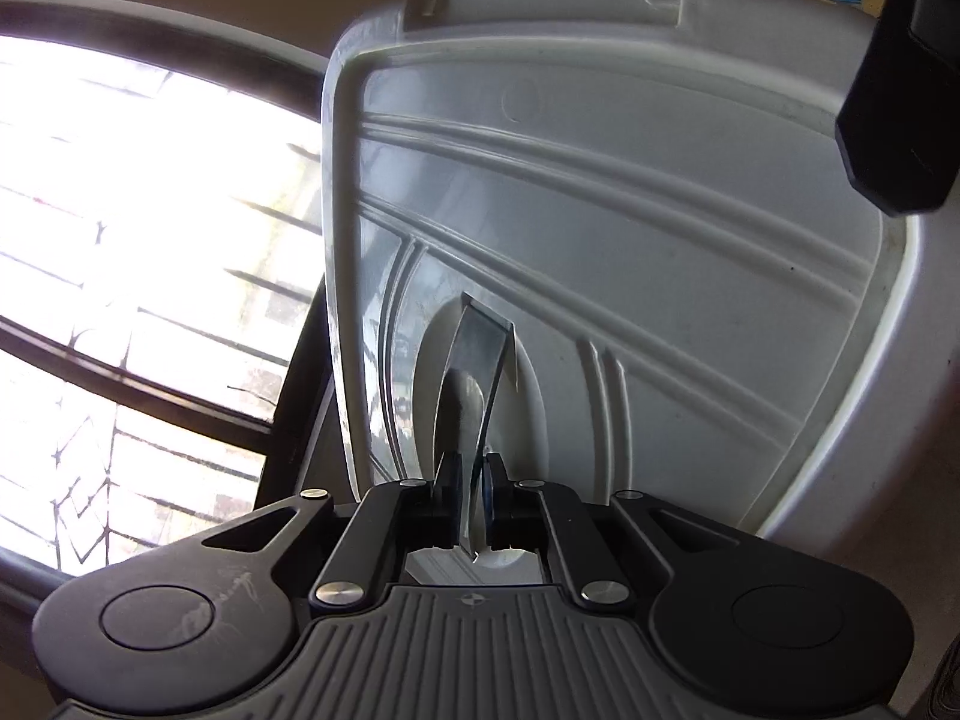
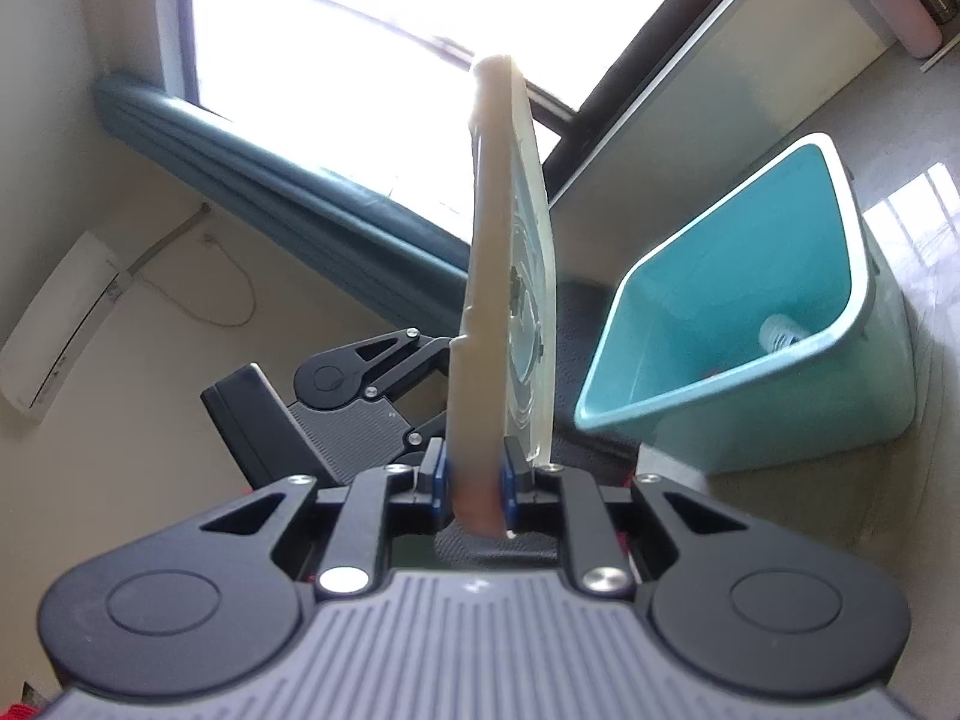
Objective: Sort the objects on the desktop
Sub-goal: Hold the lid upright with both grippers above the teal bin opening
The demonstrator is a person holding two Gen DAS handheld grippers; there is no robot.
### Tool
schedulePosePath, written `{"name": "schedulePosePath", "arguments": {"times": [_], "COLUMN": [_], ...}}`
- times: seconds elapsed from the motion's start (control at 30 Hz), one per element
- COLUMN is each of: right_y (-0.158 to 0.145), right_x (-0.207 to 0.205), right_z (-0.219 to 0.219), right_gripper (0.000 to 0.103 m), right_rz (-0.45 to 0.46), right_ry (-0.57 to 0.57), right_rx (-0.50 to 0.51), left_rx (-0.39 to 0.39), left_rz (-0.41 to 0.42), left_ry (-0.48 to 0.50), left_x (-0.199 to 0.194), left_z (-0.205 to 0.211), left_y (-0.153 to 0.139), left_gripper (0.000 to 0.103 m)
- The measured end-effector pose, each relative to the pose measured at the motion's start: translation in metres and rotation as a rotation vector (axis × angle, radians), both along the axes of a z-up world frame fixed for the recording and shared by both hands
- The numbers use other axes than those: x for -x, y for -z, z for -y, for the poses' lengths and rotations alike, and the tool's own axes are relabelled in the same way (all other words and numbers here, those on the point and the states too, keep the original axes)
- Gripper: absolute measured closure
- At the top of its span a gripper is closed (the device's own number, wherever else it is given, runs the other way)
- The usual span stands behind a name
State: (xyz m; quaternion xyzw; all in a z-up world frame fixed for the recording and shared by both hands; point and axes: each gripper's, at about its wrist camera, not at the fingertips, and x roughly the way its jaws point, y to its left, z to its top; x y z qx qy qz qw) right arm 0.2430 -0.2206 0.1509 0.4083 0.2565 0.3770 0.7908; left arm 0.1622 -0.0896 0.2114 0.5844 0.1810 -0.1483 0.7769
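While both grippers pinch the same thing, it hangs in the air between them — a big pale plastic lid [image 1: 600,210] with raised curved lines across it. The left gripper [image 1: 474,480] has its two black fingers closed tight on a thin shiny flap [image 1: 480,354] that sticks up from a round dip in the lid. From the left wrist view the lid fills most of the picture, tilted up, with a bright window [image 1: 150,240] behind it on the left. The other black gripper shows at the top right corner.

From the right wrist view the lid [image 2: 510,252] is seen from its edge, standing tall and thin. The right gripper [image 2: 474,486] is closed on the lid's thick lower rim, one finger pad [image 2: 435,480] on each side. The left gripper [image 2: 420,390] reaches the lid from the far side.

Just right of the lid sits a teal plastic bin with a pale rim [image 2: 840,192] — it is open, and something small and white [image 2: 780,330] lies inside. A pink bottle [image 2: 894,6] stands far off at the top right.
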Motion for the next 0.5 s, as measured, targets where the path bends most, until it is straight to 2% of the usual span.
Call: {"name": "schedulePosePath", "arguments": {"times": [0.3,0.5], "right_y": [0.005,0.014], "right_x": [-0.035,-0.050], "right_z": [-0.001,0.002], "right_gripper": [0.085,0.085], "right_rz": [-0.025,-0.061], "right_ry": [0.055,0.084], "right_rx": [-0.014,-0.029], "left_rx": [-0.043,-0.044], "left_rz": [-0.034,-0.058], "left_ry": [0.048,0.064], "left_x": [-0.052,-0.079], "left_z": [0.000,0.005], "left_y": [0.009,0.019], "left_gripper": [0.093,0.093]}}
